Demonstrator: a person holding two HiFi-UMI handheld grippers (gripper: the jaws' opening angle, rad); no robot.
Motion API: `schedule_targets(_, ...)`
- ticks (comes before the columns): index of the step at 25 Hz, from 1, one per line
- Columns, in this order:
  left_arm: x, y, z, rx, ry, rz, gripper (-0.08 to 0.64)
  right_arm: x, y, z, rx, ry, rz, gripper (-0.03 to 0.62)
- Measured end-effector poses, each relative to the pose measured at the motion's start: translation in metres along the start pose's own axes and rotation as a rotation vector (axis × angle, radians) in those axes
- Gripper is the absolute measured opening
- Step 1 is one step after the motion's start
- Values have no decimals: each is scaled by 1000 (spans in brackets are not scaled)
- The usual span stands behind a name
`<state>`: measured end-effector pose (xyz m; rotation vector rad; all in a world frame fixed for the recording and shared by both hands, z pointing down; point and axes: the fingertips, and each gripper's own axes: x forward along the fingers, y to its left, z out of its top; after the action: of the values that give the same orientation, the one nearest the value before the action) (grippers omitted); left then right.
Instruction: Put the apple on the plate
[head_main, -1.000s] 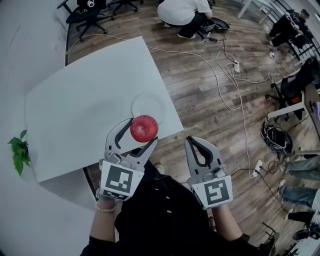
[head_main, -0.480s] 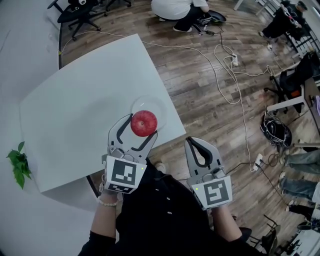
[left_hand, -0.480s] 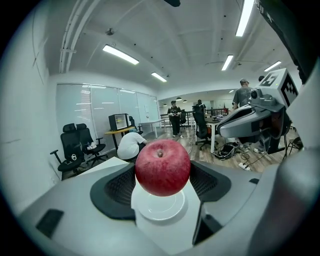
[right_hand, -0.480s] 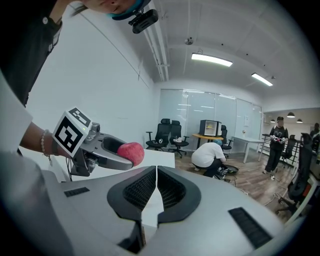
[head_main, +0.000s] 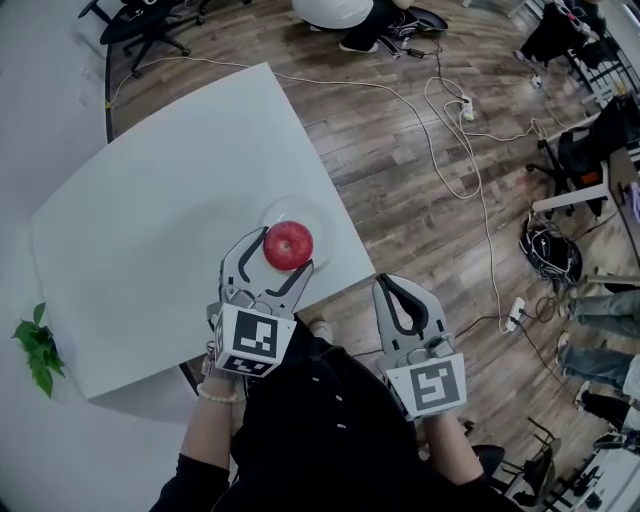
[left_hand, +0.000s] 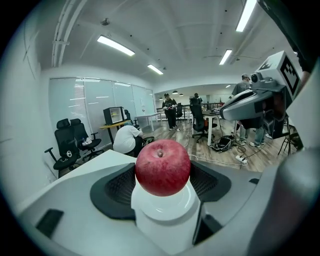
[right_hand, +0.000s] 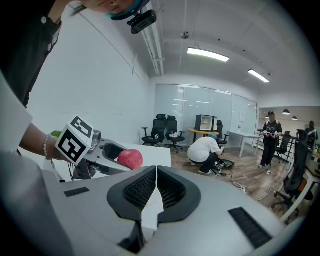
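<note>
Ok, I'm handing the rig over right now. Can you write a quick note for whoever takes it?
Left gripper: shut on the apple, holding it right over the plate near the table edge. Whether the apple already touches the plate can't be told.
Right gripper: jaws shut, empty, off the table at the person's side.
Done: apple grasped and brought to the plate.
Left: probably lower it a little if needed, open the left jaws so the apple rests on the plate, then draw the gripper back.
</note>
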<state>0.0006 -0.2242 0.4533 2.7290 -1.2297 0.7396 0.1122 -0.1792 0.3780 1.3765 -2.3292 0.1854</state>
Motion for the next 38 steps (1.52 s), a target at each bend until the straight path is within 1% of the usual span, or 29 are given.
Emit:
schedule_targets(4,13,6,-12,-6,12,-24,350,11,7,-4,0,13,21,44)
schedule_targets(11,40,8,-23,-52,26,-47,350,21,1,-8,12,44,-2,44)
schedule_targets(17,59,4,-41,27,73,-81,350,29,4,-14,7,65,16,44)
schedule_targets(26,80,2,-62,33,115,-126,350,38,7,-18,18,93,9,44)
schedule_targets(29,84,2,-67,39,131,-138,351,40,4,-16,22,100,-6,44)
schedule_targets(35,89,1,-77,105,158,-132,351,43,5,-22,28,117,-2,44)
schedule_targets(38,90,-1,-77,132,154,-136,351,44,5,-21,29,115,-3,44)
